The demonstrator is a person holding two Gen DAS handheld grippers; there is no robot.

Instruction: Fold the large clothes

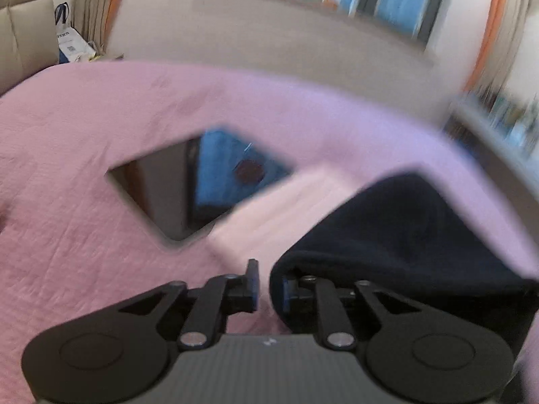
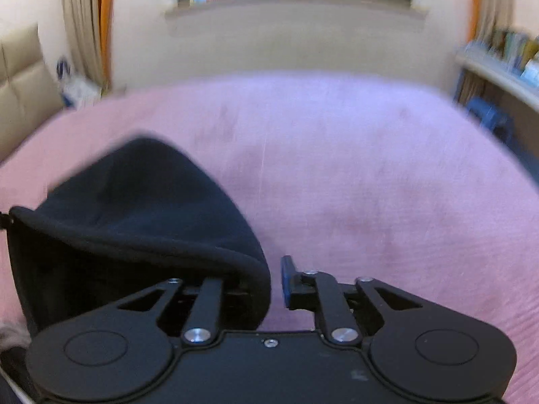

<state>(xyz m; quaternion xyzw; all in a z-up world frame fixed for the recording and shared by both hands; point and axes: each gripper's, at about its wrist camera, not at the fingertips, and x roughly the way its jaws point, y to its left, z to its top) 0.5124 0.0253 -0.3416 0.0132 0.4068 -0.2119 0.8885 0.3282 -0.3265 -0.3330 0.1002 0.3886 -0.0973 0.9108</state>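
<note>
A dark navy garment hangs in a sagging fold above the pink bed cover. In the left wrist view its rolled edge drapes over the right finger of my left gripper. A thin strip of pink shows between the cloth and the left pad, so the jaws stand narrowly open. In the right wrist view the garment covers the left finger of my right gripper. A narrow gap again separates the cloth from the blue right pad. The bed cover spreads out ahead.
A glossy dark slab that reflects the window lies on the bed, with a pale pink folded piece beside it. A padded headboard stands at the left. A bookshelf and a blue stool are at the right. Bags sit by the curtain.
</note>
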